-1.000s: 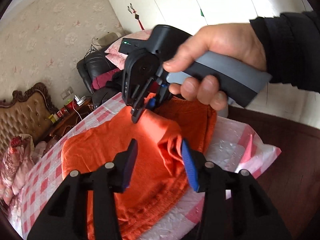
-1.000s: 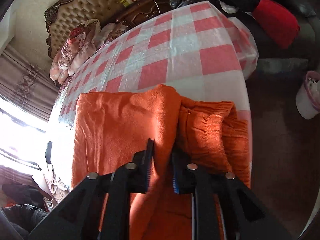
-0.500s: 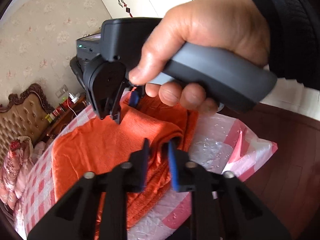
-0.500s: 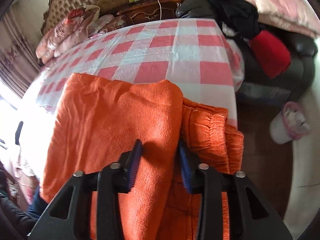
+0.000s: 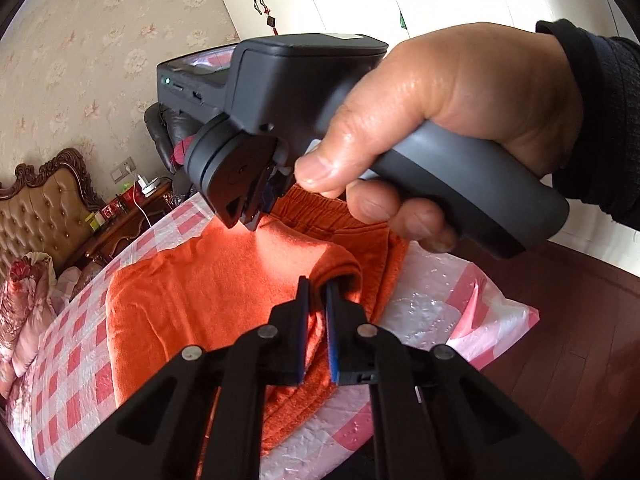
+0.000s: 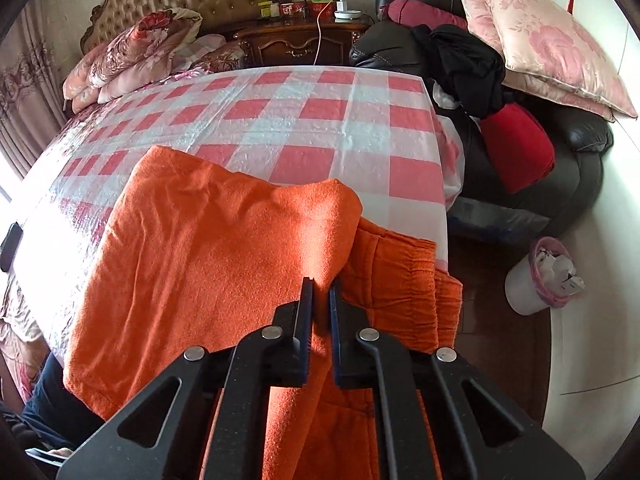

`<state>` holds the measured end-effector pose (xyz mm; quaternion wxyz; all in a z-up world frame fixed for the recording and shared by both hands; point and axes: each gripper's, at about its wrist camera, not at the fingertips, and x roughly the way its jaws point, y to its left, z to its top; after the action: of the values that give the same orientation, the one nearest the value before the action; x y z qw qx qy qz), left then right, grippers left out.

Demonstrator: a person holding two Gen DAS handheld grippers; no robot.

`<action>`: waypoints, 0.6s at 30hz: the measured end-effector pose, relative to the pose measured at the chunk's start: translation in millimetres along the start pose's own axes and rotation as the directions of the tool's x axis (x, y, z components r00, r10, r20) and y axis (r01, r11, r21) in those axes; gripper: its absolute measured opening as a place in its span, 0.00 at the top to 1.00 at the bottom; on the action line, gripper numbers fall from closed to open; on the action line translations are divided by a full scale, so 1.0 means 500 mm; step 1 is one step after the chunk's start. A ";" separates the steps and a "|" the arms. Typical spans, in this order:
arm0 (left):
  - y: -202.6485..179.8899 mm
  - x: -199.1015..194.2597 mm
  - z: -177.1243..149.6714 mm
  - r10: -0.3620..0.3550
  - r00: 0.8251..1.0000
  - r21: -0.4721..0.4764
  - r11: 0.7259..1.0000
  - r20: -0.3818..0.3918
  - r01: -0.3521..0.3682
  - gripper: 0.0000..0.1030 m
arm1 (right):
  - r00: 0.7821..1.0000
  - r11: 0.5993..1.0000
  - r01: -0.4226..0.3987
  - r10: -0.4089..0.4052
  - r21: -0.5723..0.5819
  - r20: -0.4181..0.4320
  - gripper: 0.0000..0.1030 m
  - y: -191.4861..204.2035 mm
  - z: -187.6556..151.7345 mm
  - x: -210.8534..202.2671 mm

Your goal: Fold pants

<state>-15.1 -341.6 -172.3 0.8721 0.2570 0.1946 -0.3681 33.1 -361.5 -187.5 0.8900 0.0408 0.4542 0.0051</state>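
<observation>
Both the left gripper [image 5: 317, 300] and right gripper [image 6: 320, 300] are closing on the orange pants [image 6: 224, 248]; a thin pinch may slip, and the fold falls open.

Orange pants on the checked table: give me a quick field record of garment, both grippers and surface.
garment: orange pants, partly folded, top layer over the elastic waistband
left gripper: closing on the folded edge, fabric between the jaws
right gripper: closing on the same top layer, fabric between the jaws
surface: red-and-white checked cover
</observation>
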 end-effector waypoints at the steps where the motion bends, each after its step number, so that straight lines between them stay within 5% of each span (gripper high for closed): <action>1: 0.002 -0.002 0.001 0.001 1.000 -0.003 1.000 0.003 -0.001 0.92 | 1.000 1.000 -0.005 0.005 0.003 0.002 0.95 0.000 0.001 -0.002; 11: 0.020 -0.035 0.070 0.022 0.996 0.008 1.000 0.091 -0.023 0.93 | 0.990 0.992 -0.123 0.121 0.032 0.080 0.96 -0.032 0.043 -0.082; 18: -0.023 0.004 0.095 -0.013 0.997 0.074 0.997 0.082 0.007 0.93 | 0.992 0.993 -0.101 0.096 0.065 0.077 0.96 -0.082 0.041 -0.086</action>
<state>-15.1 -377.5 -139.4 0.8674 0.2728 0.1462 -0.3896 23.2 -405.8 -143.9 0.9029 0.0939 0.4183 0.0320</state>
